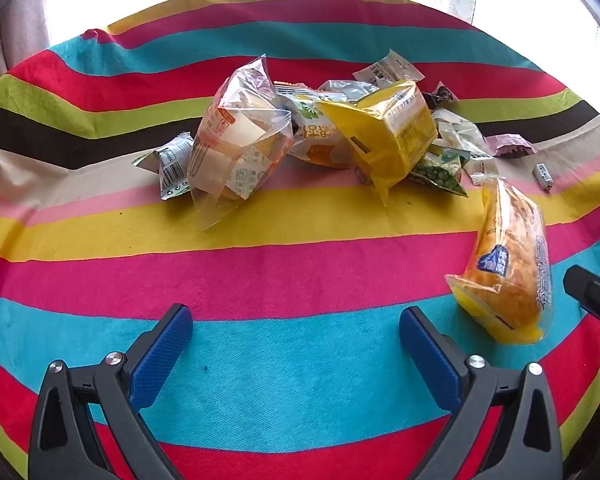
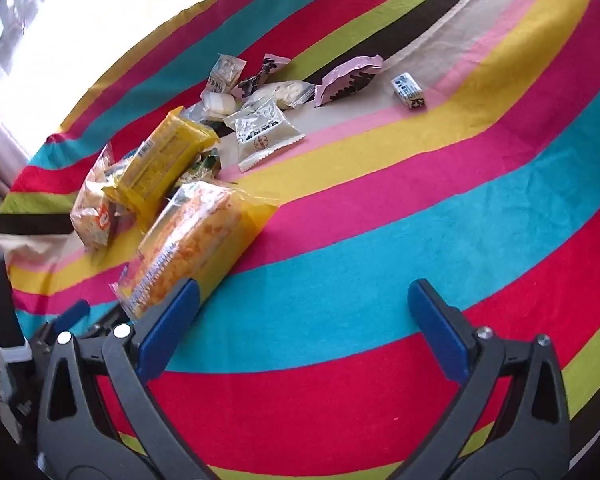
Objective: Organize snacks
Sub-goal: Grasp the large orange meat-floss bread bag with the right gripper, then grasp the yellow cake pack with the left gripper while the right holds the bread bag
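Observation:
A heap of packaged snacks lies on a striped cloth [image 1: 300, 272]. In it are a clear bread bag [image 1: 236, 140], a yellow packet [image 1: 392, 132] and a green pea packet [image 1: 440, 172]. An orange cake packet [image 1: 508, 272] lies apart from the heap, to the right of my left gripper [image 1: 296, 334], which is open and empty. My right gripper [image 2: 304, 300] is open and empty; its left finger [image 2: 168, 328] is next to the same orange cake packet [image 2: 196, 232]. A white sachet [image 2: 264, 132], a pink wrapper [image 2: 348, 78] and a small candy [image 2: 408, 90] lie farther off.
The striped cloth [image 2: 420, 208] covers the whole table. A bright window and a curtain [image 1: 16, 32] stand behind its far edge. The left gripper's body [image 2: 40, 336] shows at the left of the right wrist view.

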Demonstrator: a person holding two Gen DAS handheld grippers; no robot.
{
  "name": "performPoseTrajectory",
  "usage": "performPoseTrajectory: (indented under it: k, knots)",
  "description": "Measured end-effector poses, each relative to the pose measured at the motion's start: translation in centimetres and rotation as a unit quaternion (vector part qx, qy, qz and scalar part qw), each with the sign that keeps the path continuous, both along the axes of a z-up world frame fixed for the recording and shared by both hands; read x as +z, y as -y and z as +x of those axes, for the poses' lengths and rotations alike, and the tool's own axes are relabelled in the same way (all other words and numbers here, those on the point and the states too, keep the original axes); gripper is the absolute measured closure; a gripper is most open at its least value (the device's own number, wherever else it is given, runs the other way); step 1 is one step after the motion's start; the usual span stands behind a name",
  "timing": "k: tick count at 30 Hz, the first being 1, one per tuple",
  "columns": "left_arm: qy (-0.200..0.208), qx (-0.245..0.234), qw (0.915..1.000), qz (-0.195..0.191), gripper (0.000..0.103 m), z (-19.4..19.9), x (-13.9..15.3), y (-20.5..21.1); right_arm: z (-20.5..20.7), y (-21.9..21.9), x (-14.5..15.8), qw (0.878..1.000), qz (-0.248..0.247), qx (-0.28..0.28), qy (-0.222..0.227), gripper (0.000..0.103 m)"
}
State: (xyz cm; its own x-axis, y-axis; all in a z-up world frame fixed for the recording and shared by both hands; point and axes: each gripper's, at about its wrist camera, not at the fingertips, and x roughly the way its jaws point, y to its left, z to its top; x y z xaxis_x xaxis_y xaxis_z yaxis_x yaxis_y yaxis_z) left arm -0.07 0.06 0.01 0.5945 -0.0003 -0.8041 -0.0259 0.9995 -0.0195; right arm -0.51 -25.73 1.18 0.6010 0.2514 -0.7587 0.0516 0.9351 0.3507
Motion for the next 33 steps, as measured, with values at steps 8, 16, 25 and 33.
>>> performPoseTrajectory:
  k: [8, 16, 25, 33]
  knots:
    - [-0.001, 0.000, 1.0000, -0.001, 0.000, -0.9, 0.1, -0.7, 1.4, -6.1, 1.8, 0.999, -0.047, -0.001, 0.004, 0.000]
    - [0.000, 0.001, 1.0000, 0.001, 0.000, -1.5, 0.2, -1.6, 3.2, -9.5, 0.7, 0.991, -0.131, 0.023, -0.007, 0.000]
    - [-0.005, 0.001, 1.0000, 0.001, 0.000, -1.2, 0.3, -1.2, 2.6, -7.8, 0.4, 0.992, -0.068, 0.105, -0.007, 0.041]
    - [0.001, 0.003, 1.0000, 0.002, 0.000, -0.8, 0.2, -0.9, 0.1, -2.1, 0.7, 0.987, -0.099, 0.126, -0.001, 0.043]
